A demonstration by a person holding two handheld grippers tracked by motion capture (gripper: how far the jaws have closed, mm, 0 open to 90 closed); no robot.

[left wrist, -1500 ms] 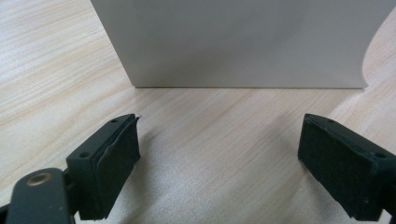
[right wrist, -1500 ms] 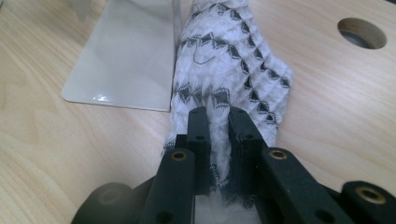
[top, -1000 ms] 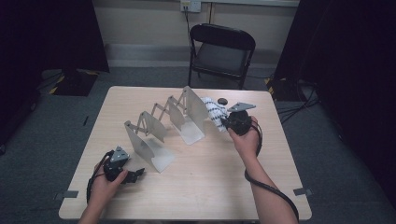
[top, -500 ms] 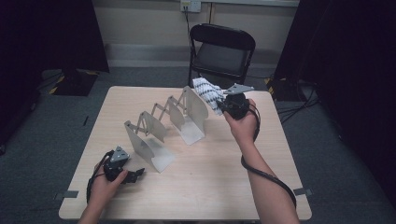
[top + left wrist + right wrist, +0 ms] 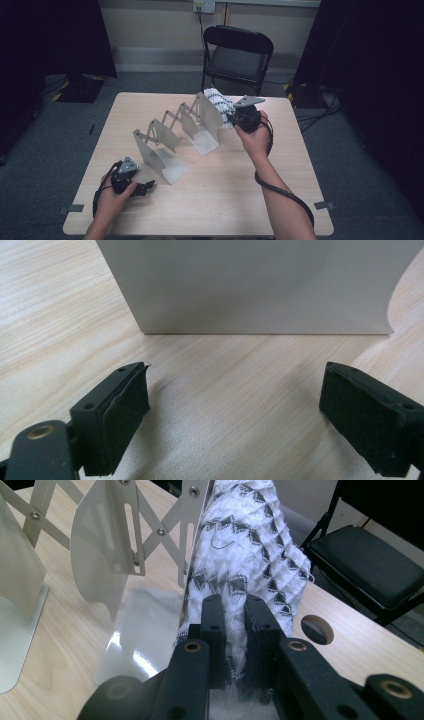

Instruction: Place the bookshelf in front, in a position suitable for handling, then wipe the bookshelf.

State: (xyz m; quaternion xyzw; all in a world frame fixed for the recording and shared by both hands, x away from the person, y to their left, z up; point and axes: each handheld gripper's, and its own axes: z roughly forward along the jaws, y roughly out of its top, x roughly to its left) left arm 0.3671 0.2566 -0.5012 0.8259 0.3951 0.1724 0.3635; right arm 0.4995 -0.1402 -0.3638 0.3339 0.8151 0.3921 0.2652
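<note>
Two grippers at work over a pale wooden table [image 5: 220, 200]. Nearest, at the table's front left corner: left gripper [image 5: 141, 188] low on the wood, held in the left hand [image 5: 112, 196], jaws spread wide with bare tabletop between them and nothing gripped, facing the base of the closest white panel [image 5: 250, 285] just ahead. Beyond it, running diagonally toward the far side: an expanding metal rack [image 5: 175, 130] of upright white dividers joined by scissor links, feet flat on the table. Farther back, beside the rack's last divider [image 5: 197, 540]: right gripper [image 5: 234, 630], raised in the right hand [image 5: 255, 137], jaws pressed together on a white knitted cloth [image 5: 250, 545] with a black pattern, lying against that divider's outer face. Just right of the cloth, a round hole [image 5: 316, 629] in the tabletop. Farthest, past the table edge: a black folding chair [image 5: 237, 55] on grey carpet.
</note>
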